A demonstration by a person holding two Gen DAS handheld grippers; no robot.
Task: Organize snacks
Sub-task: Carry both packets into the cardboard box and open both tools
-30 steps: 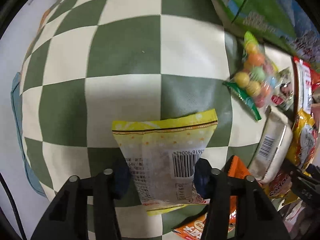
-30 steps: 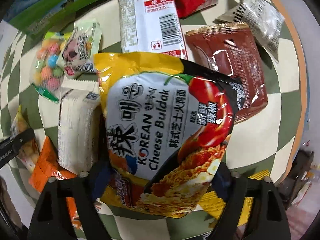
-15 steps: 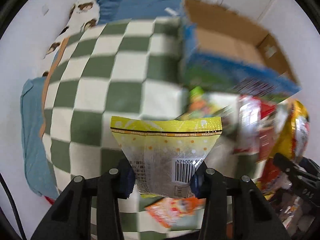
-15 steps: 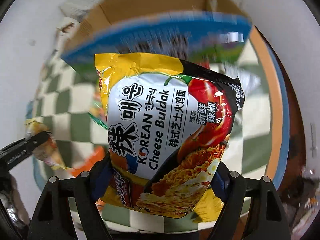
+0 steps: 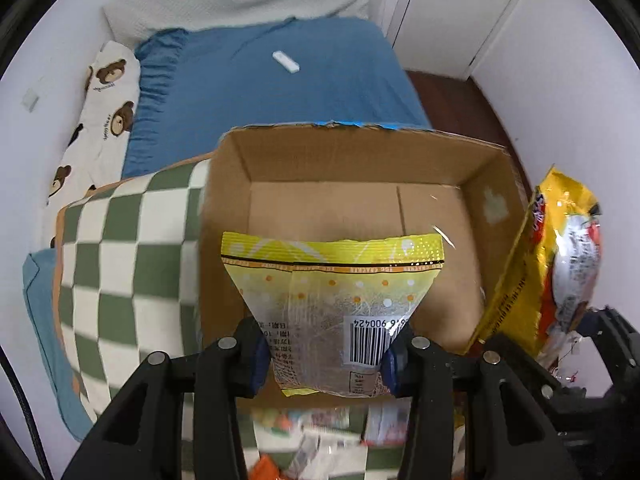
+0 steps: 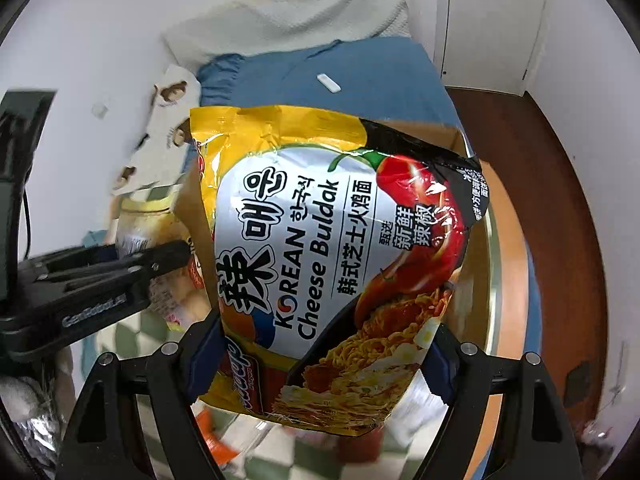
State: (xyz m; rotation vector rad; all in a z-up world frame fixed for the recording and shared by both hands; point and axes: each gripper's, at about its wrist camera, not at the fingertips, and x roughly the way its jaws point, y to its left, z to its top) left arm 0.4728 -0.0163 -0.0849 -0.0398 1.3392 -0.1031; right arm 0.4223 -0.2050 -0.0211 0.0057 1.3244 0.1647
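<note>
Your left tongs (image 5: 326, 354) are closed tight on the small yellow-and-clear plastic snack packet with a barcode (image 5: 332, 300), blue pads pinching its lower edges from both sides; the packet hangs in the air, its yellow sealed edge pointing away from you, over the near part of the open brown cardboard box with a blue printed outside (image 5: 360, 204). The box floor visible past the packet is bare cardboard. Your right tongs (image 6: 320, 364) stand wide but are clamped on the large yellow, silver and black instant-noodle bag printed "Korean Cheese Buldak" (image 6: 328, 248), one blue pad at each side of its lower part; the bag is held clear of the surface and tilted, with the box's brown wall showing behind it. In the left wrist view the same noodle bag appears at the right, just beside the box's right wall. The box sits on a green-and-white checked cloth (image 5: 120, 248) spread over the bed with the blue sheet (image 5: 260, 76). More snack packets (image 5: 320, 436) lie blurred on the cloth on the near side of the box; their kinds cannot be made out. A small white oblong object (image 5: 286, 62) lies far off on the blue sheet, well apart from the box. A white pillow with brown bear prints (image 5: 100, 120) lies at the far left.
</note>
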